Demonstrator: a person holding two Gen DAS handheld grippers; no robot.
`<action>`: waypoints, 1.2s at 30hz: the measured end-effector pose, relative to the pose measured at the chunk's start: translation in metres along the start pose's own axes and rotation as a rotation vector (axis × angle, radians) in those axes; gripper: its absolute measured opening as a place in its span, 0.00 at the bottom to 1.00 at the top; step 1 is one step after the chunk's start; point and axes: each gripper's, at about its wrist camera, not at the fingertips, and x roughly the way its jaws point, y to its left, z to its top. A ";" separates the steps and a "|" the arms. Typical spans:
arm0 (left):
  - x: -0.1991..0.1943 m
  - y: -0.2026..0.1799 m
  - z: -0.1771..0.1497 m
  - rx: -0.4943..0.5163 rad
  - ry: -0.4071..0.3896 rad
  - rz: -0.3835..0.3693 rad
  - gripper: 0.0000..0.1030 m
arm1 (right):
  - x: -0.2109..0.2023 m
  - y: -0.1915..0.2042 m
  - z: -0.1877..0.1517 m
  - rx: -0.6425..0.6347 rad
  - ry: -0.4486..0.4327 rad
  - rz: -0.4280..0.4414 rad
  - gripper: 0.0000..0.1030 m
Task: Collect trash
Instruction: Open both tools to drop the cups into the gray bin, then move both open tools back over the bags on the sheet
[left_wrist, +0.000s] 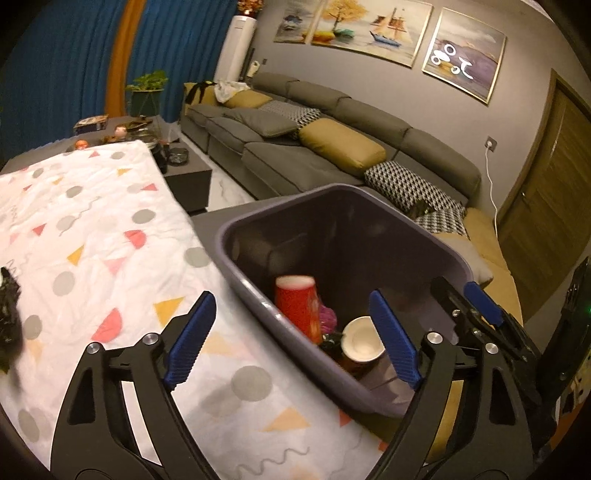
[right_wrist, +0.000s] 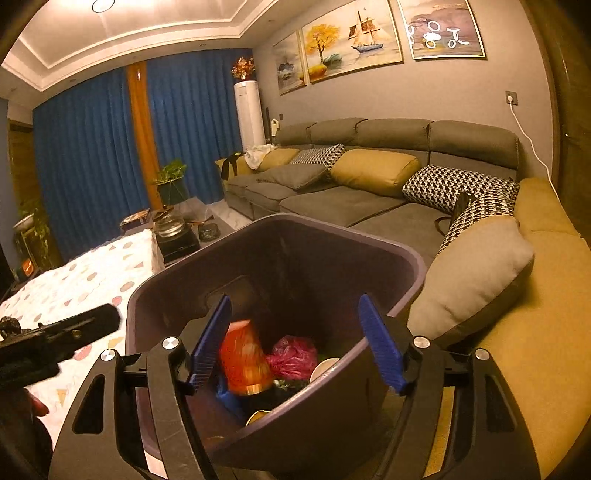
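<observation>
Nearest, left gripper (left_wrist: 291, 334): hanging over the bin's near rim, jaws standing wide, gripping nothing.
Right gripper (right_wrist: 295, 341): hovering over the bin mouth, jaws standing wide, pads touching nothing; red cup showing between them, blurred.
Bin (left_wrist: 439, 242): dark purple, sitting at the table's edge, just beside the cloth, between table and sofa.
Red cup (left_wrist: 299, 308): lying inside the bin, white mouth facing up and toward the left camera, leaning near the near wall.
White cup (left_wrist: 362, 339): lying inside the bin beside the red cup, open mouth facing the camera.
Pink bag (right_wrist: 292, 356): crumpled, sitting in the bin just beside the red cup.
Black scrap (left_wrist: 9, 312): lying on the cloth at the far left edge, well apart from the bin; too blurred for naming.
Cloth (left_wrist: 96, 229): white with grey dots and coloured triangles, covering the table.
Sofa (left_wrist: 303, 155): grey, running behind the bin, carrying mustard and houndstooth cushions.
Farthest, curtains (right_wrist: 88, 155): blue, hanging closed.
</observation>
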 end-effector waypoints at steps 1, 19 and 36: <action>-0.005 0.003 -0.001 -0.003 -0.008 0.013 0.83 | -0.002 0.001 0.000 0.001 -0.005 -0.001 0.70; -0.148 0.101 -0.045 -0.061 -0.153 0.395 0.94 | -0.048 0.069 -0.010 -0.070 -0.036 0.117 0.85; -0.287 0.257 -0.085 -0.259 -0.228 0.789 0.94 | -0.061 0.265 -0.043 -0.286 0.057 0.427 0.85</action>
